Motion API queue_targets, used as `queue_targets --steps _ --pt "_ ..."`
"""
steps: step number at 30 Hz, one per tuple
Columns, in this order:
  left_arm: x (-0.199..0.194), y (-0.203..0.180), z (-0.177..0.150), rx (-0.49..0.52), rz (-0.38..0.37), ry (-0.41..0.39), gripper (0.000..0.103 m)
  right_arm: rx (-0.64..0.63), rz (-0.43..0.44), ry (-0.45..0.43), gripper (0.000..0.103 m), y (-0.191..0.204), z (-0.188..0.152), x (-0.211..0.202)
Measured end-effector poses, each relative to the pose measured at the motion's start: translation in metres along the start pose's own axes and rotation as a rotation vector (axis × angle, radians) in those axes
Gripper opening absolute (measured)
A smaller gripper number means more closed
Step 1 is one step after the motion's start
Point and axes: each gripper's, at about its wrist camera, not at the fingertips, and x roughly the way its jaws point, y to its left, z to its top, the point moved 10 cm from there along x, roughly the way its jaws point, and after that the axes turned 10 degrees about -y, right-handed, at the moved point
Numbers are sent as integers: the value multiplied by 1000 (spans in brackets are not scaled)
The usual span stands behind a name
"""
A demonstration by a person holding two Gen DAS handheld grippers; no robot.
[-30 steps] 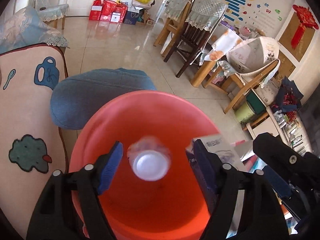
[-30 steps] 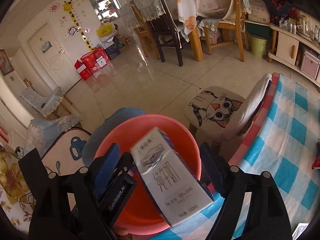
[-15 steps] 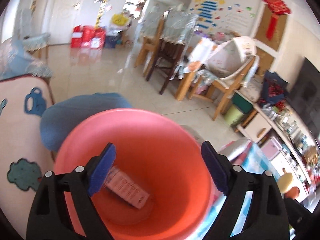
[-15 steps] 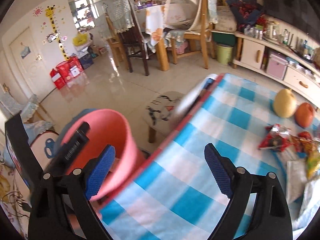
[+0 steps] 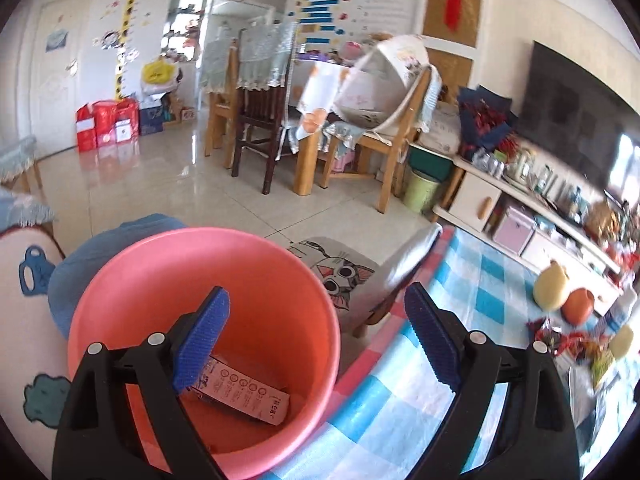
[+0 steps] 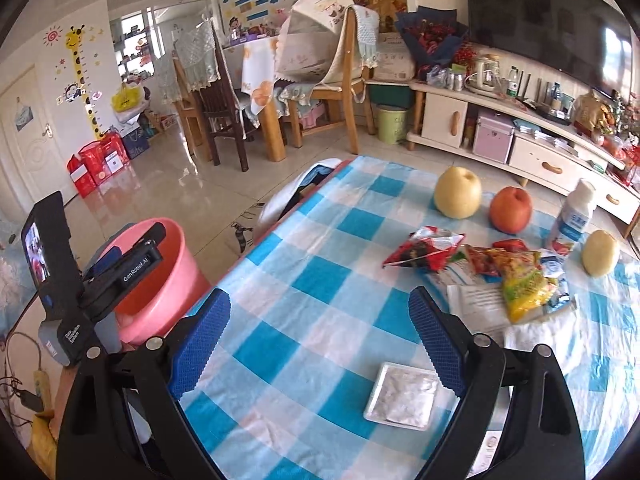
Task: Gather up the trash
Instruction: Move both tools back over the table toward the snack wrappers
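A pink bucket stands beside the table's left edge; a flattened carton lies in its bottom. My left gripper is open and empty, hovering over the bucket's rim. It also shows in the right wrist view above the bucket. My right gripper is open and empty over the blue checked tablecloth. On the cloth lie a silver foil packet, a red snack wrapper, a yellow-green wrapper and white papers.
A pear, an apple, a smaller yellow fruit and a white yogurt bottle stand at the far side. A cat-print stool is by the table's corner. Chairs and a TV cabinet lie beyond.
The left gripper dropped a white cup and the right gripper a carton into the bucket. The right gripper then swung right over the table; the left tilted up and right.
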Motion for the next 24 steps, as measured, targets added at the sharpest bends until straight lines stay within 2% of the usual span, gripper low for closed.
queue_targets --steps 3,7,10,18,21,24 --pt "-4 -13 -6 38 14 10 90 21 -25 -28 90 -23 0 -14" --pt "-4 -33 -17 75 -27 40 90 73 -72 -61 90 -62 -1 -31" --pt "-7 -49 -23 117 -49 33 90 101 -125 -84 90 -92 -1 -45" --pt "-18 -93 -43 134 -211 50 90 191 -225 -137 90 -164 2 -77" --pt "-21 -113 -54 131 -277 82 90 234 -245 -140 92 -187 0 -82" --pt "-24 -129 -65 140 -292 97 90 263 -253 -131 92 -203 -3 -85"
